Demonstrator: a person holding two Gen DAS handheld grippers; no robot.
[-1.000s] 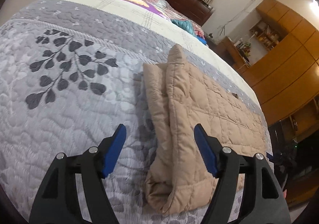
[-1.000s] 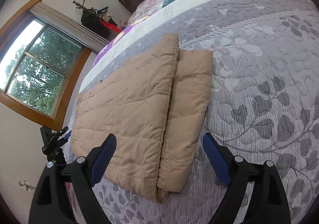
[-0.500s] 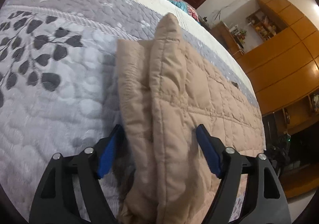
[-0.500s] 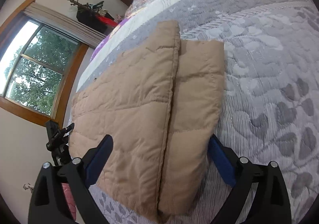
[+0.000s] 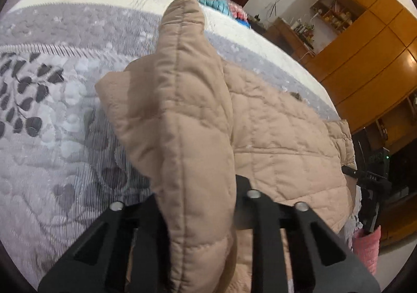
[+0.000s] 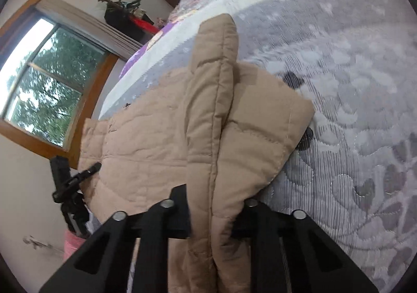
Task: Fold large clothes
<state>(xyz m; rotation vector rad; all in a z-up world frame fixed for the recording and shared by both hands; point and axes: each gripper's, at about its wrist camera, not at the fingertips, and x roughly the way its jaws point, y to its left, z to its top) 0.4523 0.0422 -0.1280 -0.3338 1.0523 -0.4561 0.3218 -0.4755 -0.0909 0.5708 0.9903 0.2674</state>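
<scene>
Grey leaf-patterned bedspread point(image 5: 52, 136) covers the bed, and on it lies the tan quilted jacket point(image 5: 273, 131), its folded edge raised in a ridge; the left gripper point(image 5: 198, 204) pinches that ridge between narrow jaws; the right gripper point(image 6: 213, 204) clamps the same edge likewise. Wooden cupboards point(image 5: 365, 58) stand beyond; a window point(image 6: 44, 89) shows trees.

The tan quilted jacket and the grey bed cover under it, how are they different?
The tan quilted jacket is plain, while the grey bed cover has dark leaf patterns. The jacket is bunched up along one edge, pinched by the left gripper and right gripper; the bed cover lies flat. The jacket covers only part of the bed; the cover spreads far wider. Both are stitched, puffy fabric.
</scene>
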